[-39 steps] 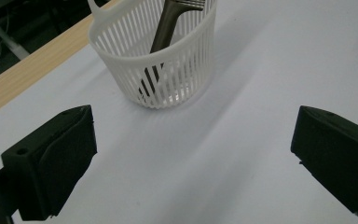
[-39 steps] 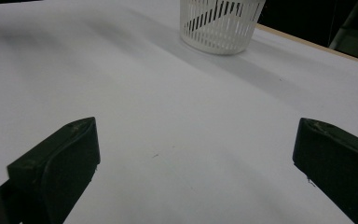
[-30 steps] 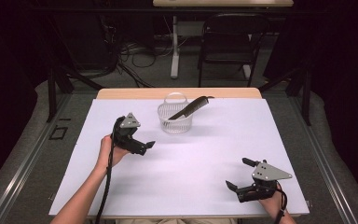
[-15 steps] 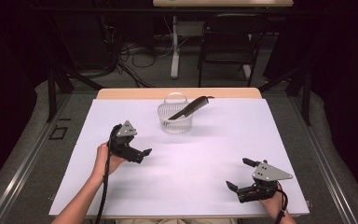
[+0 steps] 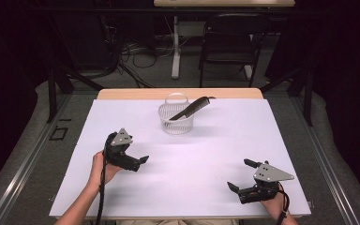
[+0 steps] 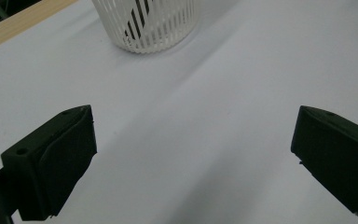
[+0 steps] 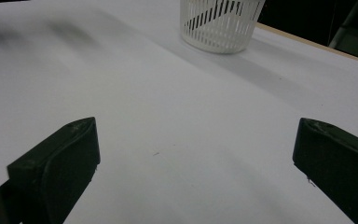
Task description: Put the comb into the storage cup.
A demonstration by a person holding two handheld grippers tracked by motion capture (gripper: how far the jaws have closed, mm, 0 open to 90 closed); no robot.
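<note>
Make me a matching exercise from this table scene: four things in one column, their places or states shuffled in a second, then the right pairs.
1. basket
2. comb
3. left gripper
4. right gripper

a. open, at the near right corner
b. white, slotted, near the far edge
c. open, at the near left of the table
d. dark, leaning out over the basket's rim

Pairs: 1-b, 2-d, 3-c, 4-a

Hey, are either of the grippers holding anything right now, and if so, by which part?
Nothing is held. The left gripper and the right gripper are both open over the bare table.
</note>
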